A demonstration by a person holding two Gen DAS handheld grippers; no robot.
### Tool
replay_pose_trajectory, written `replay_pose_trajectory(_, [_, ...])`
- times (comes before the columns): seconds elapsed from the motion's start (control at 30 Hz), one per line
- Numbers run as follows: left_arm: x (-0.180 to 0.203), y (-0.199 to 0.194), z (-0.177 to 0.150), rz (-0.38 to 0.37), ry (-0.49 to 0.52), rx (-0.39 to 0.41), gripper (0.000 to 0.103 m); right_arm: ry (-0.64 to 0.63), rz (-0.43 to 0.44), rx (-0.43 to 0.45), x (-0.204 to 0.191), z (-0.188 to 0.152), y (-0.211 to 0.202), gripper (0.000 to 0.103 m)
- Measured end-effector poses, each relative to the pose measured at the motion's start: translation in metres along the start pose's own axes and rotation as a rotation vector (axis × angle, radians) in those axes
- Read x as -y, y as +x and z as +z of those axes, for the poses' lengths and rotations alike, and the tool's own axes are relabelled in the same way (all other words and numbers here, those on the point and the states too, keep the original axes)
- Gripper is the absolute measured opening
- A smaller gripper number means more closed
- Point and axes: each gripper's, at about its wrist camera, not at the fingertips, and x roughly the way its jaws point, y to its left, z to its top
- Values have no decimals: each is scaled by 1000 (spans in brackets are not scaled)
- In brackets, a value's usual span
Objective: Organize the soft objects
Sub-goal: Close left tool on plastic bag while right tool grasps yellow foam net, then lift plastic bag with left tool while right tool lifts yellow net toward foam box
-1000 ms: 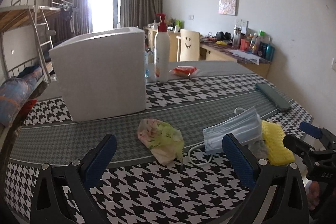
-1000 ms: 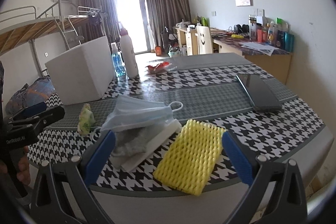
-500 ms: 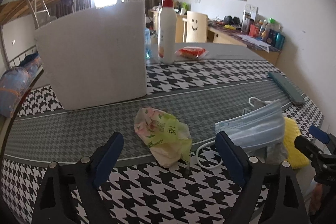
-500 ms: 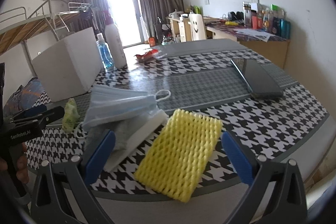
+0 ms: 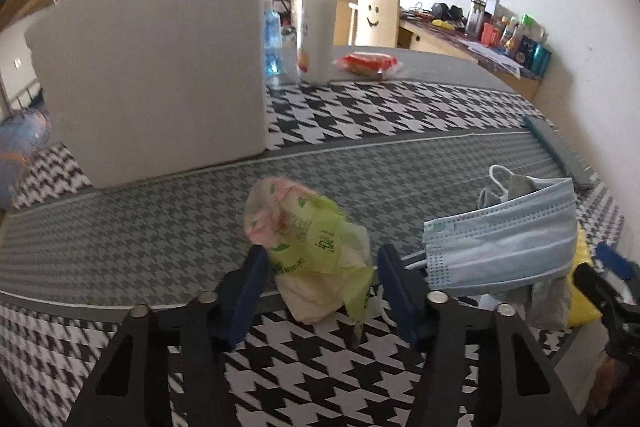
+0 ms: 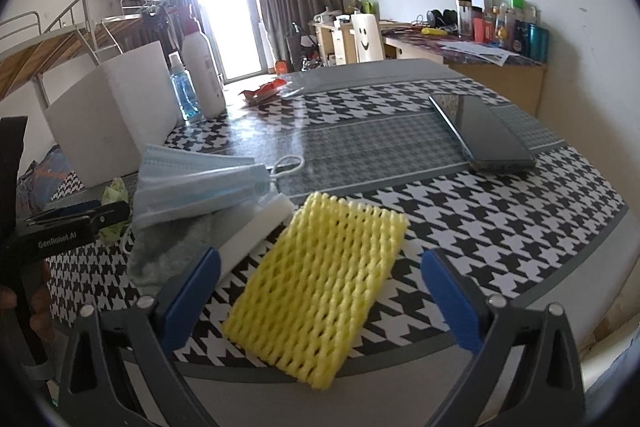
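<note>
A crumpled green and pink plastic bag (image 5: 308, 247) lies on the houndstooth table. My left gripper (image 5: 320, 291) has its blue fingers on either side of the bag's near end, narrowed around it but with a little gap showing. A blue face mask (image 5: 504, 247) rests on a grey cloth (image 6: 168, 251) and a white foam strip (image 6: 256, 231). A yellow foam net (image 6: 320, 291) lies at the table's front edge. My right gripper (image 6: 320, 299) is open, its fingers either side of the net. The bag (image 6: 114, 191) also shows in the right wrist view.
A white foam box (image 5: 156, 79) stands at the back left. Behind it are a white pump bottle (image 5: 316, 15), a blue bottle (image 5: 272, 43) and a red snack packet (image 5: 368, 63). A dark phone (image 6: 480, 131) lies on the right of the table.
My left gripper has moved forward and down to the plastic bag and its fingers have narrowed around it. My right gripper has edged closer to the yellow net.
</note>
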Motion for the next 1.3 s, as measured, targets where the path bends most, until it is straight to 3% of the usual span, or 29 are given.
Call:
replay_pose_trajectory(0.1, [-3, 3, -1, -14, -14, -22, 45, 11, -2, -16, 4, -1, 4, 97])
replay_pose_trajectory(0.37, [-4, -1, -2, -22, -12, -14, 36, 11, -8, -40, 5, -3, 7, 71])
replay_pose_trajectory(0.53, [-6, -4, -3, -29, -11, -6, 33, 15, -16, -51, 7, -5, 3, 47])
replay_pose_trajectory(0.77, [-8, -13, -4, -32, -5, 27, 29, -4, -4, -46, 2, -6, -1, 25])
replay_pose_trajectory(0.83, [-8, -19, -5, -30, 1, 46, 29, 0, 2, -40, 3, -3, -4, 12])
replay_pose_trajectory(1.3, [-9, -63, -8, -50, 26, 167, 29, -21, 6, 40, -11, 11, -34, 12])
